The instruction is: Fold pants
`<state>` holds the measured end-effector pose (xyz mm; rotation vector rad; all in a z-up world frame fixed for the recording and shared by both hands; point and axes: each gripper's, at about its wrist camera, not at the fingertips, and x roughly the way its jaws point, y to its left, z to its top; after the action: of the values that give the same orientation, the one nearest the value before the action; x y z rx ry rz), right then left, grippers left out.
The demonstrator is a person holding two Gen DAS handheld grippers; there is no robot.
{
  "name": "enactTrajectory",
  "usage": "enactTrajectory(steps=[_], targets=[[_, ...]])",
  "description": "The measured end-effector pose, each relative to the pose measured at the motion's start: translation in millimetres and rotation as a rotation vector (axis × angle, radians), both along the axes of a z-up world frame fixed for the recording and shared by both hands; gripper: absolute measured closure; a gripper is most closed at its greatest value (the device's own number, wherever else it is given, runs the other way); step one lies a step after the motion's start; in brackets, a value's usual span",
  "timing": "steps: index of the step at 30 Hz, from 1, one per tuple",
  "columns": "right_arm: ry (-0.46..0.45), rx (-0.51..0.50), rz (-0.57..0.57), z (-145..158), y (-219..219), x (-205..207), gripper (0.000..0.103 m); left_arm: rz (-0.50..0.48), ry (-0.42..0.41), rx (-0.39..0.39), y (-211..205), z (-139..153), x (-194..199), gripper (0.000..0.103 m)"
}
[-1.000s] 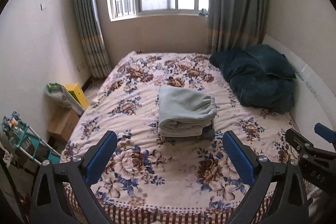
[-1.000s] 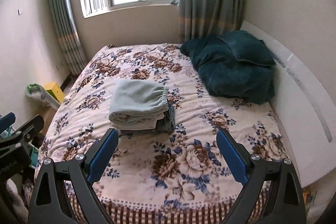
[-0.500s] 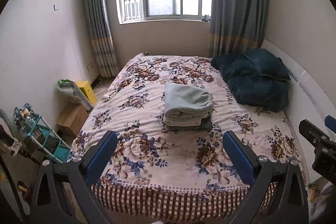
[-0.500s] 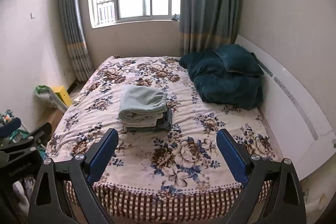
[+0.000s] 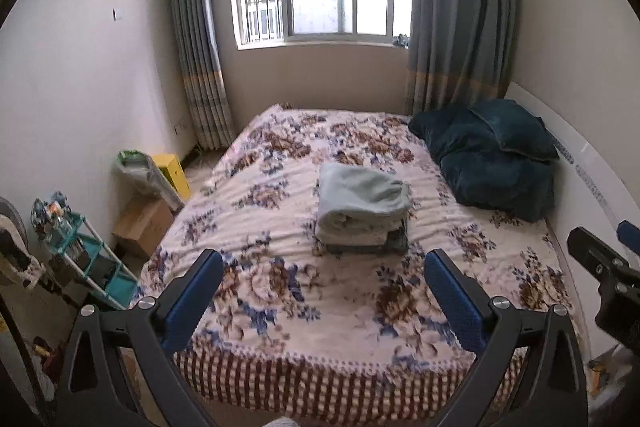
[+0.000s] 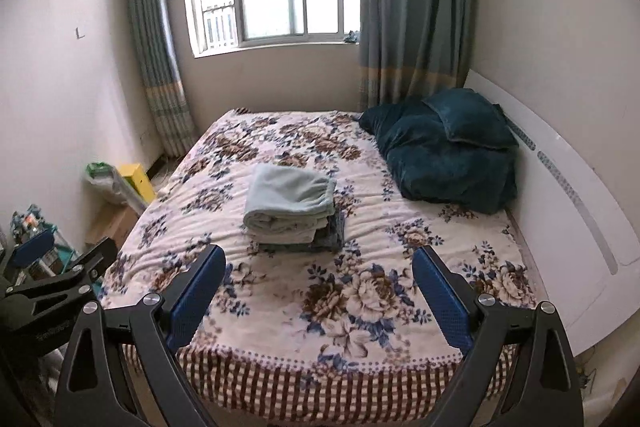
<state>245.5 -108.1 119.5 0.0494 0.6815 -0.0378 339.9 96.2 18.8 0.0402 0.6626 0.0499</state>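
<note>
Folded pale green pants (image 5: 362,201) (image 6: 290,201) lie on top of a small stack of folded clothes in the middle of the floral bed (image 5: 304,291) (image 6: 360,291). My left gripper (image 5: 323,297) is open and empty, held back beyond the foot of the bed, well short of the stack. My right gripper (image 6: 318,293) is also open and empty, at a similar distance. Each gripper shows at the edge of the other's view.
A dark teal duvet and pillow (image 5: 492,155) (image 6: 448,147) are heaped at the bed's right side by a white headboard (image 6: 568,211). On the floor left of the bed stand a cardboard box (image 5: 142,223), a yellow box (image 5: 174,171) and a teal rack (image 5: 86,259).
Both grippers have pulled back and up from the bed, so the stack looks smaller and the bed's checked foot edge and floor now show. The jaws stay open.
</note>
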Motion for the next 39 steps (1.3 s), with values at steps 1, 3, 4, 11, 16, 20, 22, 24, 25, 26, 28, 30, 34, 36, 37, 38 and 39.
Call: enactTrajectory(steps=[1,3,4,11,16,20,22,24,25,26,28,30,34,36,37,38,39], targets=[[-0.008,-0.004,-0.009,0,-1,5,0.004,0.003,-0.008,0.004,0,0,4,0.0],[-0.019,-0.008,-0.023,-1,-3,20,0.004,0.017,-0.026,0.018,0,1,16,0.0],[-0.024,-0.015,-0.033,-2,-3,28,0.004,0.02,-0.028,0.02,1,0,21,0.0],[-0.024,-0.063,-0.071,-14,1,86,0.004,0.038,0.009,0.028,0,-17,68,0.0],[0.011,-0.065,-0.076,-33,3,126,0.004,0.042,0.048,0.031,-1,-34,100,0.0],[0.022,-0.085,-0.084,-43,5,149,0.003,0.046,0.075,0.039,-3,-45,118,0.0],[0.035,-0.09,-0.087,-50,6,162,0.003,0.05,0.085,0.04,-3,-49,127,0.0],[0.051,-0.081,-0.088,-58,6,171,0.003,0.056,0.088,0.042,-3,-51,133,0.0],[0.055,-0.079,-0.089,-61,6,175,0.003,0.057,0.089,0.044,-4,-52,135,0.0],[0.056,-0.079,-0.091,-64,5,177,0.003,0.056,0.092,0.047,-5,-54,139,0.0],[0.065,-0.083,-0.095,-69,5,185,0.003,0.051,0.1,0.045,-6,-56,145,0.0],[0.074,-0.076,-0.094,-75,5,188,0.003,0.049,0.107,0.043,-6,-57,148,0.0],[0.091,-0.067,-0.09,-84,3,192,0.003,0.033,0.109,0.033,-5,-59,151,0.0],[0.096,-0.063,-0.083,-88,3,194,0.003,0.031,0.107,0.035,-4,-59,151,0.0],[0.1,-0.061,-0.081,-90,3,194,0.003,0.03,0.107,0.036,-4,-60,152,0.0],[0.104,-0.06,-0.081,-92,2,195,0.003,0.032,0.109,0.034,-4,-59,152,0.0],[0.105,-0.061,-0.082,-93,2,196,0.003,0.029,0.108,0.032,-4,-59,152,0.0]])
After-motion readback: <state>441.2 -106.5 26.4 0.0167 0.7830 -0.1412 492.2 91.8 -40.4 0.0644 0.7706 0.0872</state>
